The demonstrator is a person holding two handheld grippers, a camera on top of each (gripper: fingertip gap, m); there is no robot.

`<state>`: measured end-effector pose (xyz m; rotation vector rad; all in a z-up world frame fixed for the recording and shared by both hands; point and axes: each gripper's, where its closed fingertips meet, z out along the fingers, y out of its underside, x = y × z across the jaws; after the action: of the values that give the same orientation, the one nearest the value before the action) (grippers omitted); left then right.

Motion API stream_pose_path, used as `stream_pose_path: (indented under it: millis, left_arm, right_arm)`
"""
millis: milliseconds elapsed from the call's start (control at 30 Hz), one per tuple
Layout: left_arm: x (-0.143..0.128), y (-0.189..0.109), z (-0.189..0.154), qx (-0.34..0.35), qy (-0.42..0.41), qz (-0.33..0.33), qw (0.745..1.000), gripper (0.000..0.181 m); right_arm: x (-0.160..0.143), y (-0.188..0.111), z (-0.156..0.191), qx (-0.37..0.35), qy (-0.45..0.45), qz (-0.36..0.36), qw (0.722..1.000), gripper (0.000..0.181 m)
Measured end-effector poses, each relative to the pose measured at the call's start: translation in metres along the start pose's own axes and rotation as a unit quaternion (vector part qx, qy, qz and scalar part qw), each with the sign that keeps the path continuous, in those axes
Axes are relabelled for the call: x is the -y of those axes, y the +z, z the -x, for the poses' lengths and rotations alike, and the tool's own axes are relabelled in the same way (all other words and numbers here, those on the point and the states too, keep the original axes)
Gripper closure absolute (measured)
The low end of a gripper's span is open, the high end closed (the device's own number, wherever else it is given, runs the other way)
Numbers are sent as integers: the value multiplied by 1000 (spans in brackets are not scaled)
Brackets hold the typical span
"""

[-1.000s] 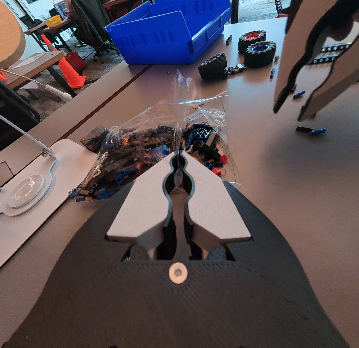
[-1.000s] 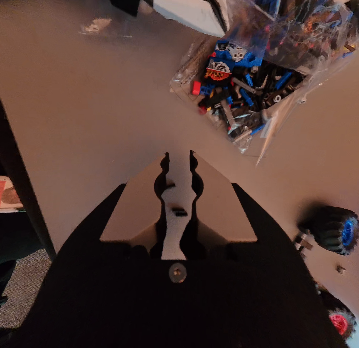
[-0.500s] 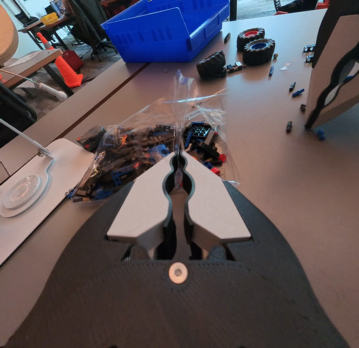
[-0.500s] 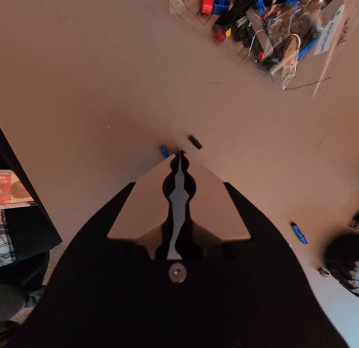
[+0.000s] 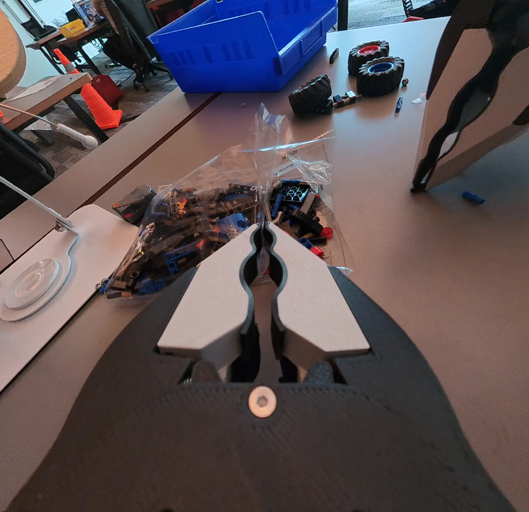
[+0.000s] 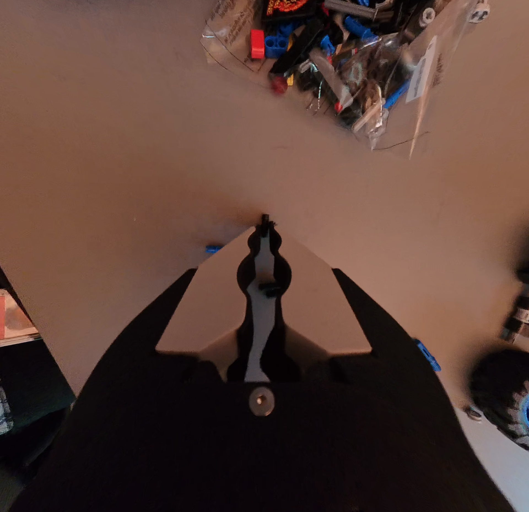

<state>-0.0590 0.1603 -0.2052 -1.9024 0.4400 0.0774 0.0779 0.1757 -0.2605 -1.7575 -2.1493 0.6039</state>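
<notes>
The right gripper [image 6: 264, 226] was clamped on a black pin [image 6: 265, 219] at frame centre, tips down at the table [image 6: 114, 126], a blue pin [image 6: 213, 249] just to its left. The left gripper [image 5: 262, 226] had its tips pinched together on the bag [image 5: 200, 212] of bricks, mid-frame. Only the left view showed the blue bin [image 5: 243, 40] and wheels [image 5: 380, 72] up top; only the right view showed a second black pin [image 6: 269, 289] lying between its fingers.
</notes>
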Motion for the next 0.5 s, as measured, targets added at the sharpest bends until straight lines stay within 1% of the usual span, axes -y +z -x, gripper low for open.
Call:
stream_pose_path:
  millis: [67, 100, 200, 300, 333, 367, 400, 433, 500]
  left_arm:
    - [0, 0, 0, 0, 0, -1, 1000, 181]
    - [0, 0, 0, 0, 0, -1, 1000, 181]
    - [0, 0, 0, 1, 1, -2, 1000, 181]
    - [0, 0, 2, 2, -4, -3, 1000, 181]
    - [0, -1, 2, 3, -5, -4, 1000, 181]
    - [0, -1, 3, 4, -6, -4, 1000, 181]
    - [0, -2, 4, 5, -7, -5, 1000, 181]
    - [0, -2, 4, 5, -8, -6, 1000, 181]
    - [0, -2, 3, 4, -8, -5, 1000, 181]
  right_arm:
    - [2, 0, 0, -1, -3, 1, 1000, 179]
    - [9, -2, -1, -5, -10, -8, 1000, 179]
    - [49, -12, -4, -4, -26, -56, 998, 179]
    - [98, -11, -23, -40, -51, -106, 992, 178]
    - [109, -5, -29, -45, -55, -111, 991, 171]
    - [111, 2, -35, -47, -54, -96, 993, 157]
    - [110, 7, -38, -48, -53, -77, 994, 154]
    - [108, 6, -38, -49, -56, -71, 995, 156]
    - [101, -5, -30, -48, -66, -79, 994, 158]
